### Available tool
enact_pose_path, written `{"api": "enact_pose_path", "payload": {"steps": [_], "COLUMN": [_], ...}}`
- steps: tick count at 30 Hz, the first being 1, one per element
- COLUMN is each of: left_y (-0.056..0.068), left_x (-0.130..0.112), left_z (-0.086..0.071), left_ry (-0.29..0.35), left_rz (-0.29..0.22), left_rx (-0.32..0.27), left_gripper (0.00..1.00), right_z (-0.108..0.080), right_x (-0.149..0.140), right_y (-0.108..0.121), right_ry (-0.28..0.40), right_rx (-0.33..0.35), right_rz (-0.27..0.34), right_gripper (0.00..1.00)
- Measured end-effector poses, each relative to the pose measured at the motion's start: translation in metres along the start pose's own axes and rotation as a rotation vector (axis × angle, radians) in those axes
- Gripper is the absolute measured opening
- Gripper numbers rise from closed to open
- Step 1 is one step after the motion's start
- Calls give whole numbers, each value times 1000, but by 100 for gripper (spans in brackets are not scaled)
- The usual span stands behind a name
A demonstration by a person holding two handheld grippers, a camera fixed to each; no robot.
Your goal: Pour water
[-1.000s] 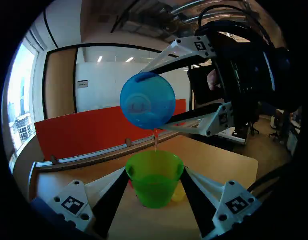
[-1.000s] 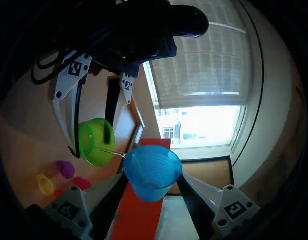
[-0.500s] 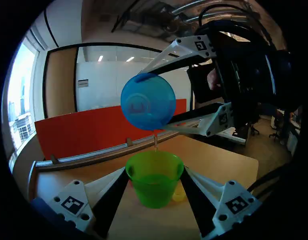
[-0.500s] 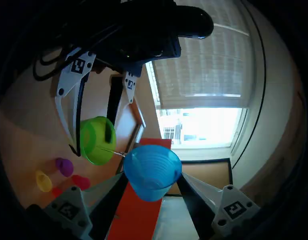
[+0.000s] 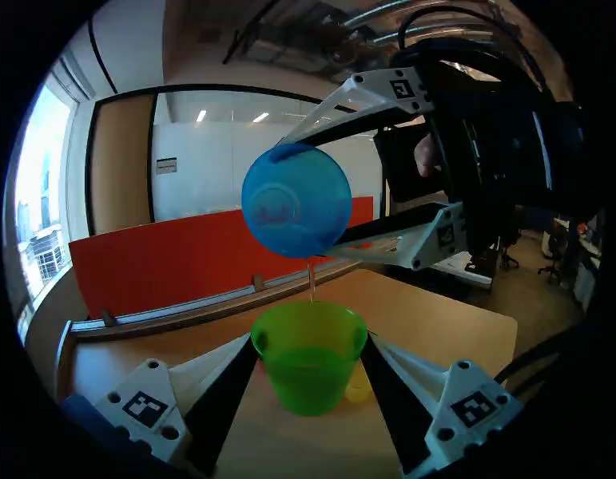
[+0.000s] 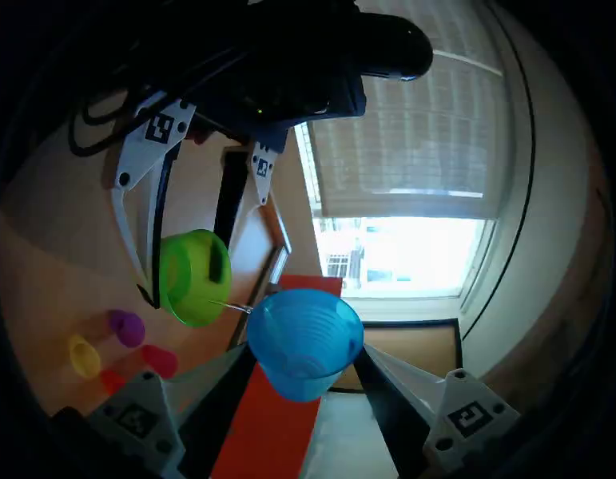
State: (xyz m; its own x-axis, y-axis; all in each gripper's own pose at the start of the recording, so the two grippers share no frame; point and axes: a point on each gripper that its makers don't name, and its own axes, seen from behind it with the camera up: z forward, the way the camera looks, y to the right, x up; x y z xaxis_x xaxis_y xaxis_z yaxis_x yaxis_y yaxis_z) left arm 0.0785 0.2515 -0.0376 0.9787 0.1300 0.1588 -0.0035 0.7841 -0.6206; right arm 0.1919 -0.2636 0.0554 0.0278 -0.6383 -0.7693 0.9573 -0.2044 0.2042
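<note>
While the right gripper [image 6: 304, 358] clamps its fingers on the tipped blue cup [image 5: 296, 199], trickling a thin stream [image 5: 311, 283] into the green cup [image 5: 309, 374] held between the fingers of the left gripper [image 5: 308, 345], pouring seems nearly done, so next comes righting the blue cup.

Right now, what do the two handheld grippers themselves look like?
Both look alike. The left gripper and right gripper have white, wedge-shaped plastic jaws with black inner faces. There is a square black-and-white marker tag near each jaw's base. Behind the jaws sits a bulky black housing, with thin black cables looping off it.
</note>
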Motion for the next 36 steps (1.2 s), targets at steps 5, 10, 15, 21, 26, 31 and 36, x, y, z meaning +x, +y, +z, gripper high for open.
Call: {"api": "enact_pose_path", "payload": {"steps": [5, 10, 15, 21, 26, 31, 36], "left_y": [0, 0, 0, 1, 2, 2, 1], "left_x": [0, 1, 2, 1, 1, 2, 2], "left_z": [0, 0, 0, 0, 0, 0, 1], "left_ry": [0, 1, 2, 0, 1, 1, 1], "left_rz": [0, 0, -1, 0, 0, -2, 0], "left_rx": [1, 1, -1, -3, -4, -5, -5], "left_gripper": [87, 87, 87, 87, 87, 87, 87], "right_z": [-4, -7, -7, -5, -1, 2, 6], "right_x": [9, 14, 14, 12, 8, 5, 2], "right_y": [-2, -2, -1, 1, 4, 6, 7], "right_ry": [-1, -2, 0, 3, 3, 5, 6], "right_rx": [-2, -2, -3, -4, -8, -8, -7], "right_rz": [-9, -24, -30, -37, -45, -58, -72], "right_gripper": [89, 89, 89, 89, 89, 89, 89]}}
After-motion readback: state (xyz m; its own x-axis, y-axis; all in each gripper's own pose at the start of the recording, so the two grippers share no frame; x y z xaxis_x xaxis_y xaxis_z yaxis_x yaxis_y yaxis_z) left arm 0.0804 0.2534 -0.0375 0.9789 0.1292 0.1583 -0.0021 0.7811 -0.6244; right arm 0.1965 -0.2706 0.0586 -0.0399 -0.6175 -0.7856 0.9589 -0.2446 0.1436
